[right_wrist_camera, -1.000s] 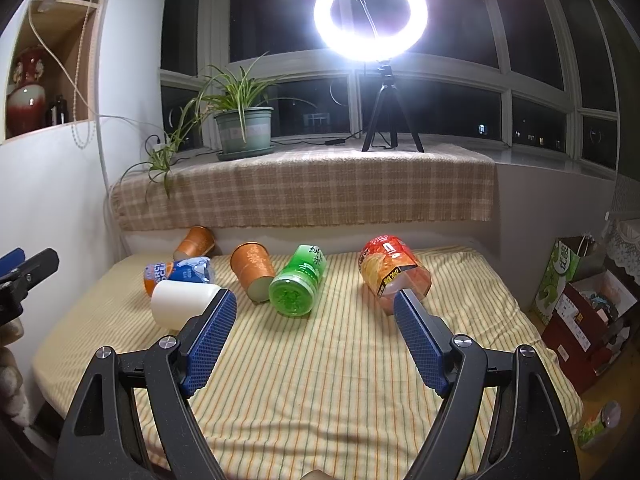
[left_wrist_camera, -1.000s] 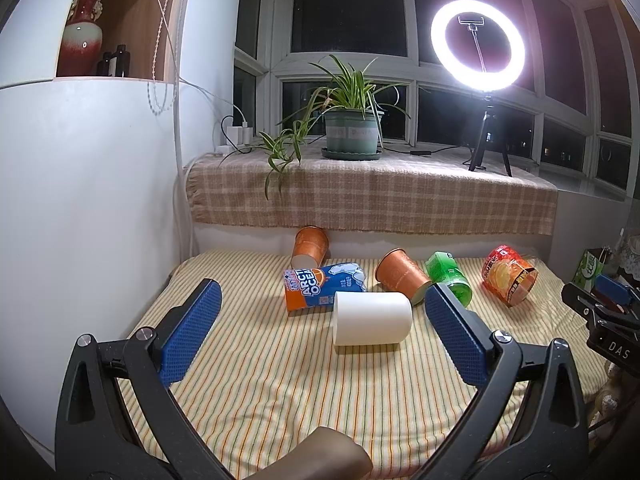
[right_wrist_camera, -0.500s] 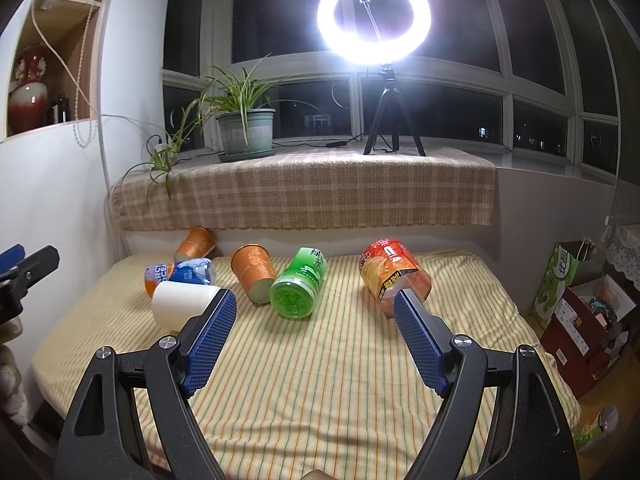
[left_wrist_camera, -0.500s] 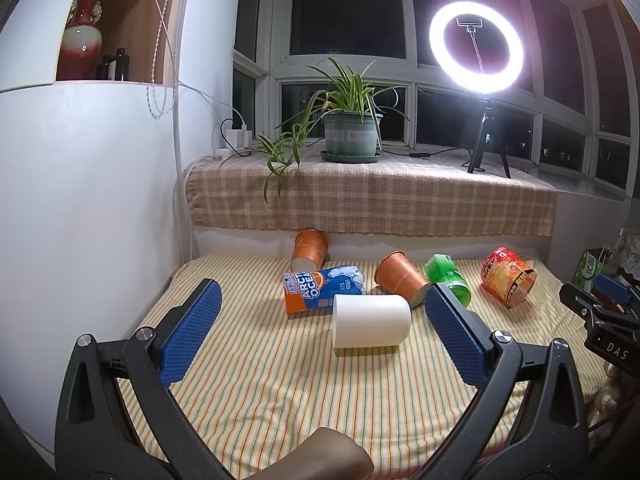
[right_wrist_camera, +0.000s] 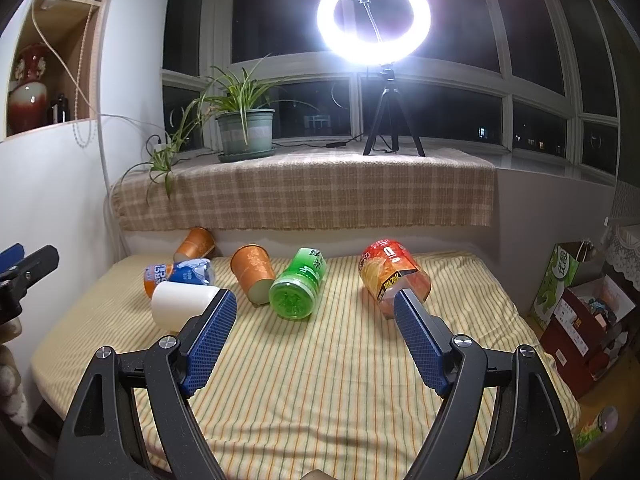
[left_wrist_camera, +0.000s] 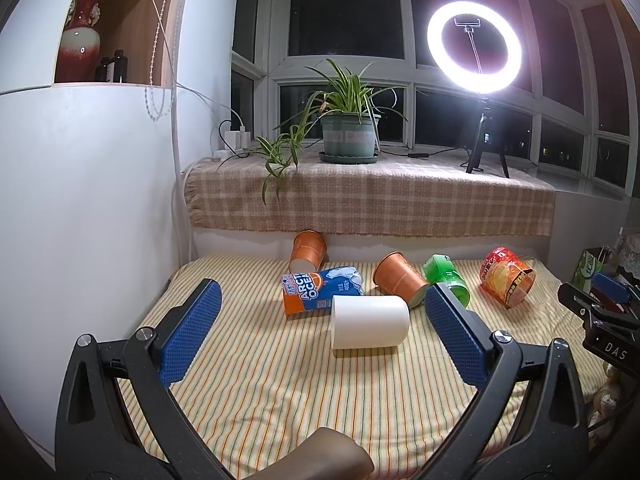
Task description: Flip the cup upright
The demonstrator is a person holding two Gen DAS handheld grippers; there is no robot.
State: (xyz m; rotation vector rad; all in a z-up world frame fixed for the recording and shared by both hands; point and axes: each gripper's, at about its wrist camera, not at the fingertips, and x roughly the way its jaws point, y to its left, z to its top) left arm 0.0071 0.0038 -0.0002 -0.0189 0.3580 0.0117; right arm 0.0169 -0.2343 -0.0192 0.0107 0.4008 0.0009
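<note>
Several cups lie on their sides on the striped mat (left_wrist_camera: 280, 392). A white cup (left_wrist_camera: 370, 327) lies nearest, just beyond my left gripper (left_wrist_camera: 320, 312), which is open and empty. Behind it lie a blue and orange cup (left_wrist_camera: 320, 289), two copper cups (left_wrist_camera: 308, 249) (left_wrist_camera: 400, 278), a green cup (left_wrist_camera: 446, 282) and a red cup (left_wrist_camera: 506, 282). In the right wrist view my right gripper (right_wrist_camera: 316, 316) is open and empty, short of the green cup (right_wrist_camera: 298, 289), with the red cup (right_wrist_camera: 394, 276) and the white cup (right_wrist_camera: 182, 306) to either side.
A cloth-covered ledge (left_wrist_camera: 368, 200) behind the mat holds a potted plant (left_wrist_camera: 350, 136) and a ring light on a tripod (left_wrist_camera: 476, 60). A white cabinet wall (left_wrist_camera: 88, 208) stands at the left. Boxes (right_wrist_camera: 584, 316) sit on the floor right of the mat.
Both views have shifted very slightly; the cups have not moved and both grippers stay open.
</note>
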